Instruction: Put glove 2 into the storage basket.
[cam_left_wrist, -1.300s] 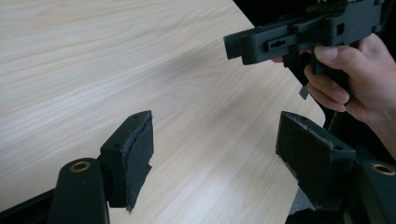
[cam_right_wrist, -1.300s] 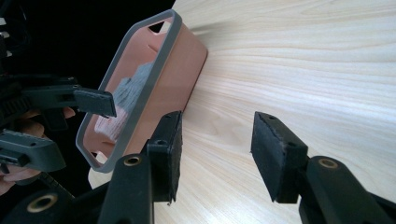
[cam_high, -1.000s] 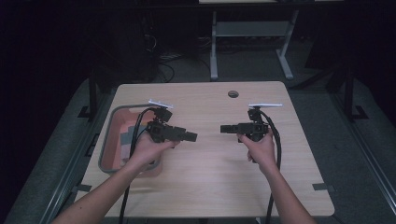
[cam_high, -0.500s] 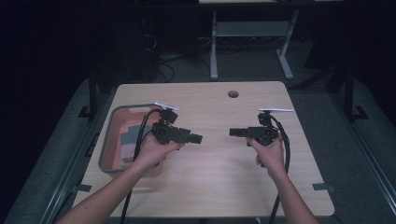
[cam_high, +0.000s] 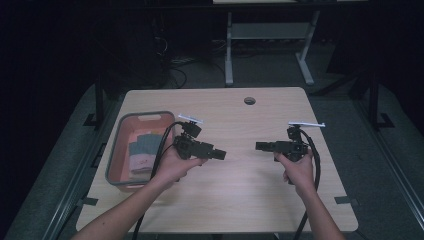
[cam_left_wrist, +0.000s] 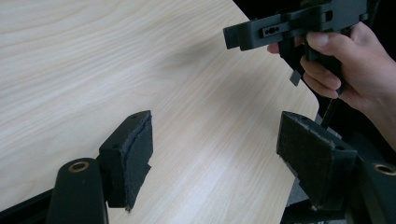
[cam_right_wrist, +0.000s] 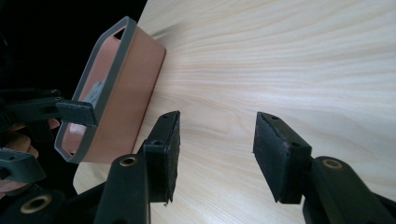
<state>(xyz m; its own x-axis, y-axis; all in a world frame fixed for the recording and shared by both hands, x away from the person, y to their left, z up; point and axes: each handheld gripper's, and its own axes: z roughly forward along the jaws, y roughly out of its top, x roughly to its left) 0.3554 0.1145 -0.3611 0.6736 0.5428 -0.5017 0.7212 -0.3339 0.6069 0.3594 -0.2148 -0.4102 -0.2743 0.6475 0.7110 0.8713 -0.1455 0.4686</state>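
The bench (cam_high: 240, 195) was a pale wooden board with fine straight grain, rounded corners and a small round hole (cam_high: 249, 100) near the top edge of the high view. At the left of that view stood a tray (cam_high: 117, 155), a rectangle with cut corners, its walls of smooth salmon-pink plastic under a grey rim. Inside it lay some flat folded pieces (cam_high: 141, 150), grey and pink; I could not tell their material.

The left claw (cam_high: 220, 154) was a little left of the centre, just right of the tray and apart from it, and its long axis lay almost level in the frame, pointing right. The right claw (cam_high: 261, 146) was right of the centre and pointed left, so the two tips faced each other with bare wood between them. Each hung over the bench in a hand.

In the left gripper view the black jaws with rough, felt-like pads (cam_left_wrist: 141, 154) were spread wide and held nothing. In the right gripper view the pads (cam_right_wrist: 170, 149) also stood apart over bare wood, with nothing between them
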